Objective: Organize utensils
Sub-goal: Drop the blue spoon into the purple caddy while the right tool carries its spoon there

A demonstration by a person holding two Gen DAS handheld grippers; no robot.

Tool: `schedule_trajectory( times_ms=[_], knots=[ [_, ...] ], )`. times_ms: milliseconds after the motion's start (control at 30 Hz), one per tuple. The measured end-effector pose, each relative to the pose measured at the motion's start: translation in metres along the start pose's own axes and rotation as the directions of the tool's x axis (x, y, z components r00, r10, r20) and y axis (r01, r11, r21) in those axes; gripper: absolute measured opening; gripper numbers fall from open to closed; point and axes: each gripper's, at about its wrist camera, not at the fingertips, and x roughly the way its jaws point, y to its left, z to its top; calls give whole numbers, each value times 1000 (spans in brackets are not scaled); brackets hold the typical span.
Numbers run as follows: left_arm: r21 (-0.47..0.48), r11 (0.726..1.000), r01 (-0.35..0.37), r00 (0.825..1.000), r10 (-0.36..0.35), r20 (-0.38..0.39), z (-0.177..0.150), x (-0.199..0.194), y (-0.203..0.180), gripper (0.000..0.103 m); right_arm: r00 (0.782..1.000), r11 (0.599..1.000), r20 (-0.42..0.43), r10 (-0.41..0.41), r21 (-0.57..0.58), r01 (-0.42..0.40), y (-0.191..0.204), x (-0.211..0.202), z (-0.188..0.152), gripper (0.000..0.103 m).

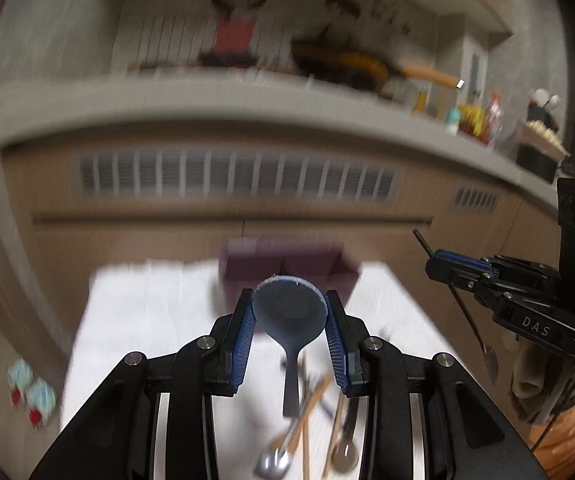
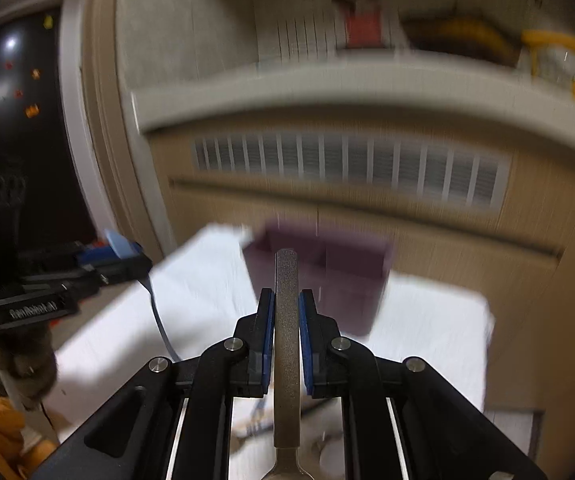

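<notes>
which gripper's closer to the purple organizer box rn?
Hard to call: blurred. Left gripper holds a blue spoon just short of the purple box; right gripper, shut on a metal handle, sits similarly short of it.

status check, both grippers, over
Left hand-held gripper shut on blue rice paddle. Right hand-held gripper shut on metal utensil handle. Purple organizer box ahead, path clear.

We see both views in dim, warm indoor light. Heavy motion blur smears everything beyond the purple box [image 1: 287,268]: above it the vent grille [image 1: 239,178] streaks, while nearer gripper parts stay sharp. Fisheye bending curves the counter edge [image 1: 247,108] (corners fall black). Left of it, glare dots the dark door [image 2: 11,44].
</notes>
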Motion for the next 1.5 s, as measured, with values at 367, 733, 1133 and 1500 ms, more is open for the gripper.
schedule_trajectory(
  times_ms=[367,733,1133,1500],
  knots=[
    [125,991,-46,983,23,181,104,26,-12,35,946,997,319,-65,-10,72,-20,4,112,12],
    [32,999,17,998,-19,59,96,130,35,35,944,994,313,-100,1,105,-47,115,108,12],
    [-48,999,9,994,-14,-107,42,205,63,35,985,993,130,-116,10,115,-74,187,63,12],
    [-47,999,-18,989,11,-147,10,181,63,61,981,981,-13,-193,-26,192,-71,132,-1,66]
  ],
)
